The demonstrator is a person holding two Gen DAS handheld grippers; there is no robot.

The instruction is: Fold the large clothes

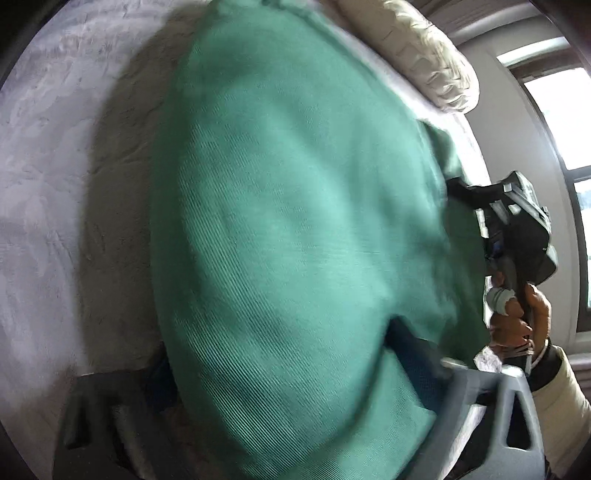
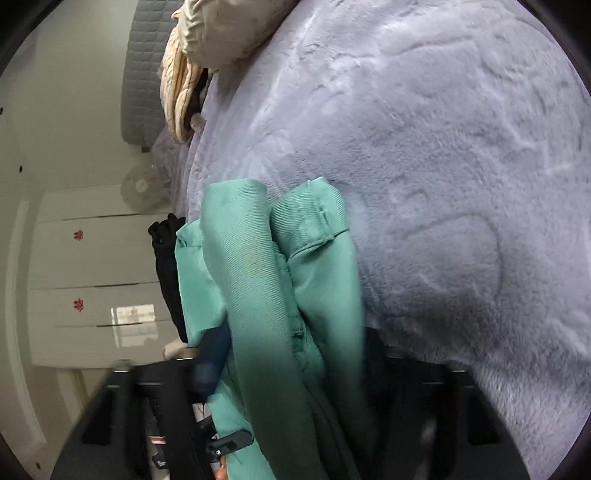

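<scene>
Gripped green garment (image 1: pixel 295 229) with both: left gripper (image 1: pixel 280 398) and right gripper (image 2: pixel 291 369) clenched on bunched cloth, above grey blanket (image 2: pixel 461 147).

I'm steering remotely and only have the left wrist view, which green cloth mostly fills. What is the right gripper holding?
Observer: The right wrist view shows the right gripper with a bunched fold of the green garment between its fingers, a belt loop showing on the cloth.
Operator: What lies past that bunch?
Observer: A lavender plush blanket fills the right side of that view.
Operator: Anything else nearby I can't see?
Observer: A black garment hangs just left of the green one, with white cabinet doors behind.
Operator: And the pale padded thing at my top edge?
Observer: A cream quilted jacket lies at the blanket's far end, in front of a grey tufted headboard.
</scene>
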